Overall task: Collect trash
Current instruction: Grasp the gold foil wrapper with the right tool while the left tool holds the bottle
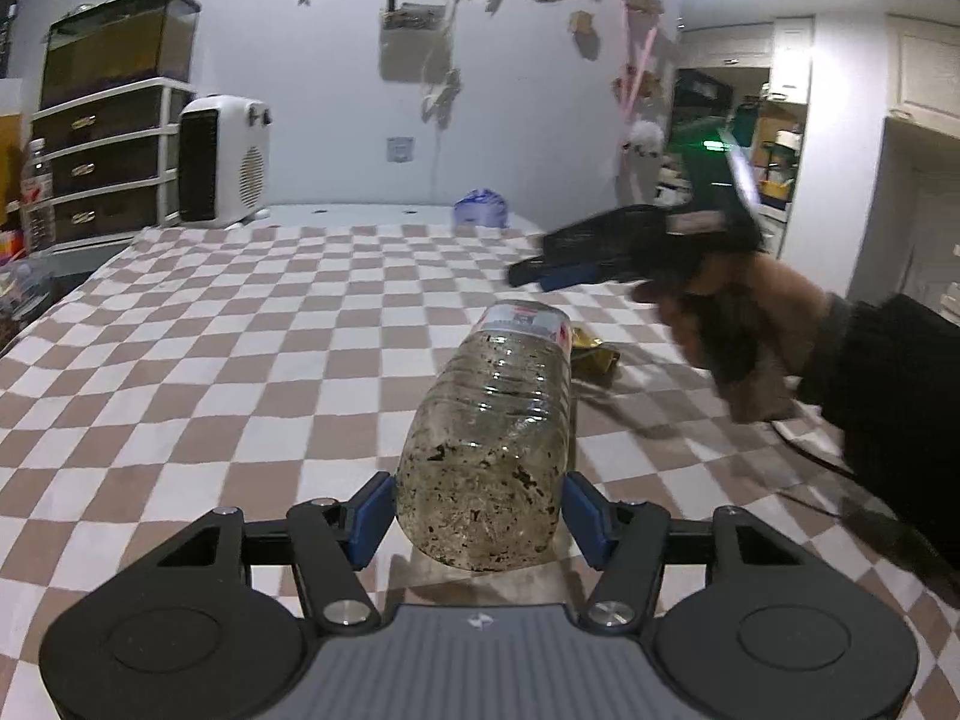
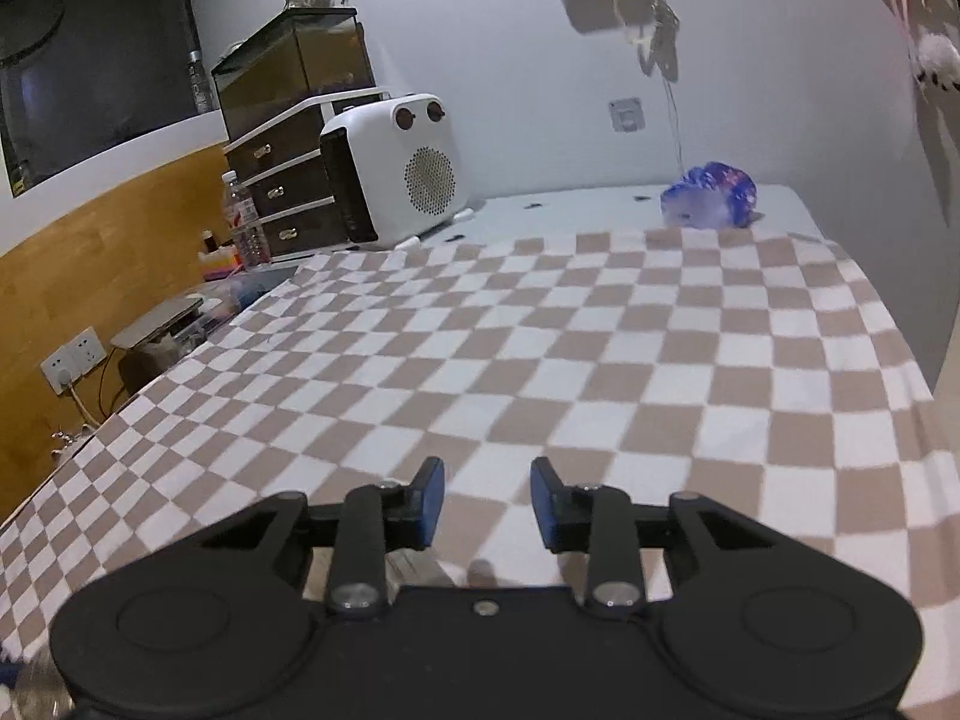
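Observation:
A clear plastic bottle (image 1: pixel 492 420), dirty inside and lying on its side, points away from me over the checkered cloth (image 1: pixel 210 330). My left gripper (image 1: pixel 480 519) is shut on its base end, both blue pads pressed to its sides. Just past the bottle's cap end a crumpled gold wrapper (image 1: pixel 591 354) lies on the cloth. A hand holds my right gripper (image 1: pixel 540 276), blurred, above that wrapper. In the right wrist view the right gripper (image 2: pixel 487 501) is open, its jaws partly apart with nothing between them. A crumpled blue plastic bag (image 2: pixel 711 195) sits at the far edge.
A white heater (image 1: pixel 222 162) stands at the back left beside a drawer unit (image 1: pixel 102 162) and an upright water bottle (image 1: pixel 37 198). Clutter and a wall socket (image 2: pixel 69 363) lie off the cloth's left edge. A dark cable (image 1: pixel 804 450) runs along the right.

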`<state>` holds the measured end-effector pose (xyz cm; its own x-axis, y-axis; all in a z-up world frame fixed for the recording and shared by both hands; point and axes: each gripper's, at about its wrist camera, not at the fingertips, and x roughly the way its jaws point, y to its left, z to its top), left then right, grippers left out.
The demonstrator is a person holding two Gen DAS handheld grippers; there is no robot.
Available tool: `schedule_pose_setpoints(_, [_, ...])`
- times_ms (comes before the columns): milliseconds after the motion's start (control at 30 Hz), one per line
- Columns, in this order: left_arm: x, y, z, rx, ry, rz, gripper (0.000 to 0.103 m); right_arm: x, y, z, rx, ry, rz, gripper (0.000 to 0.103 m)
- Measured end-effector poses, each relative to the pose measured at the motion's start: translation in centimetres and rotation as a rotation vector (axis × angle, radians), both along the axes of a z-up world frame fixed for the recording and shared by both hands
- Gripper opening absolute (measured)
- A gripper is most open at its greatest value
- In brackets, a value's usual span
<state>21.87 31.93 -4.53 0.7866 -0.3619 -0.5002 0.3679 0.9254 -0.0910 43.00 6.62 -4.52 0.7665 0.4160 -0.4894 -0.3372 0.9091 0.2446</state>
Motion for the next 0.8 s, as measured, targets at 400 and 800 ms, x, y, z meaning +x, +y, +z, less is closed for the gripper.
schedule_pose_setpoints(400, [0.5,-0.7,-0.5,0.024,0.002,-0.040,0.078,0.9,2.3,-1.2,0.053,0.140,0.081,0.032])
schedule_pose_setpoints(800, [0.2,-0.6,-0.6,0.034,-0.018,-0.045,0.065,-2.5,2.2,0.5,0.001,0.072,0.211,0.034])
